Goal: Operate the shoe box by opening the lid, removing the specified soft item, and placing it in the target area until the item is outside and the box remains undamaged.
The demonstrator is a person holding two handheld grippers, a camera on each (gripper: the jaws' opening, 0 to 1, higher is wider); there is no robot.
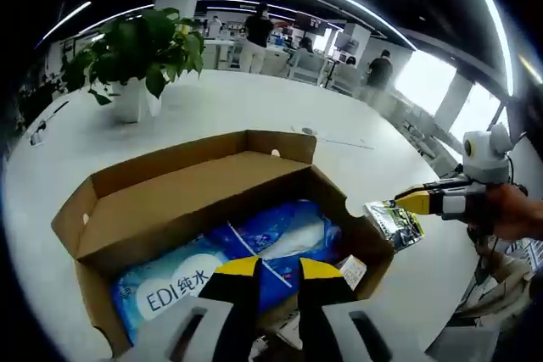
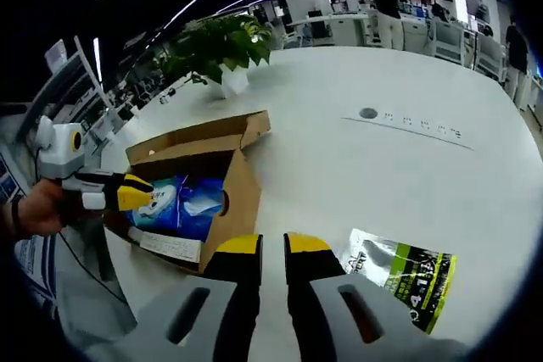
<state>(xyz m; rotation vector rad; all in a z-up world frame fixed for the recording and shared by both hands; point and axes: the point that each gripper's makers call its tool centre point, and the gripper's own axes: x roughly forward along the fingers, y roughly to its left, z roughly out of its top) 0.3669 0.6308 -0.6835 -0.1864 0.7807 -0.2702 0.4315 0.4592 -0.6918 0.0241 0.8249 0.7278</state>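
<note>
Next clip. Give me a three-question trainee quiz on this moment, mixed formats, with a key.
1. True or false: the cardboard box has its lid open.
2. Multiple choice: What lies inside the box? A) a blue pack B) a pair of shoes C) nothing
3. Fill in: the green and silver pouch lies on the white ____, outside the box.

Key: 1 true; 2 A; 3 table.

Note: the left gripper hangs over the box's near end, and the right gripper is over bare table beside the pouch; neither holds anything.
</note>
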